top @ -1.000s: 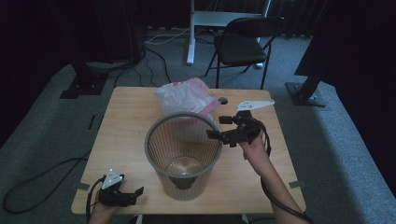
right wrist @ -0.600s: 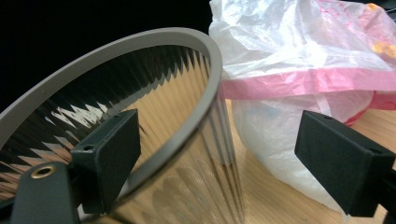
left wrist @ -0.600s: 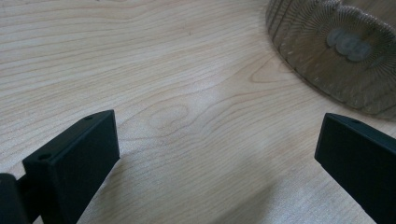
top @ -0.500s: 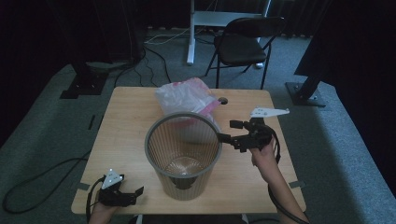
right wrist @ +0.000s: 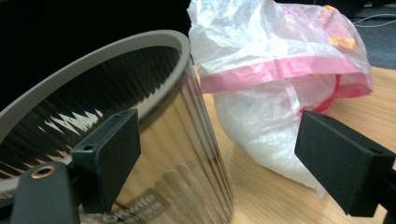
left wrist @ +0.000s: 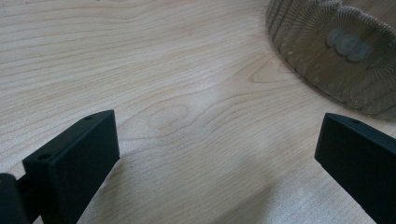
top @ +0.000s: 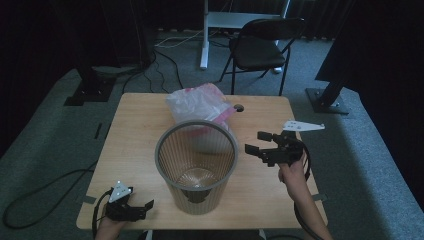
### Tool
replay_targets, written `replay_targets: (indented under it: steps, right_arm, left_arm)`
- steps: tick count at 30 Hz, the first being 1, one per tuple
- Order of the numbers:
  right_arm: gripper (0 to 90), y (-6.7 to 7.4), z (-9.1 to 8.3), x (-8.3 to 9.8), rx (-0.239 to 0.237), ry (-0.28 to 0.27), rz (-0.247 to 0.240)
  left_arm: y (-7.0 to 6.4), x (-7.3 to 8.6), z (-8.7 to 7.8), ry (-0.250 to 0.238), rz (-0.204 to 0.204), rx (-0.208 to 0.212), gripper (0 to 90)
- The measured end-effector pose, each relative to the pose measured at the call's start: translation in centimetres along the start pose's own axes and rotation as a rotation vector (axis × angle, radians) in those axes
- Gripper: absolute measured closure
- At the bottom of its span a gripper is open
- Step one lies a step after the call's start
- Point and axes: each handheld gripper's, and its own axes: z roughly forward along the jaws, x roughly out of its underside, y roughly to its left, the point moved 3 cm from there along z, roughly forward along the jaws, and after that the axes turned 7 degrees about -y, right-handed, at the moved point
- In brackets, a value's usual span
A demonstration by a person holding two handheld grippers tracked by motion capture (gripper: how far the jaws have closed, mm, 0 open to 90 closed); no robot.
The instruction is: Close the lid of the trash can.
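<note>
Bin label blurred, unreadable; right tongs open beside it; left tongs open on table.

On the light wooden table: one ribbed, translucent grey plastic wastebasket, one crumpled white-and-pink plastic bag, two black two-jaw grippers, left and right. Beyond, one black folding chair, and perhaps two dark stand bases on the floor, dim.
</note>
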Motion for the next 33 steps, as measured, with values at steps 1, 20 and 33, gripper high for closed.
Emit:
replay_targets:
  steps: [1,20,33]
  right_arm:
    - [13.6,-0.2,-0.1,0.2,0.003,-0.001,0.004]
    - [13.6,-2.0,-1.7,3.8,0.068,-0.001,0.046]
    - [13.8,-3.3,-2.7,7.3,0.109,-0.018,0.09]
  left_arm:
    - [0.0,0.0,0.0,0.0,0.0,0.0,0.0]
    - [0.0,0.0,0.0,0.0,-0.001,0.0,0.0]
    - [0.0,0.0,0.0,0.001,-0.001,0.0,0.0]
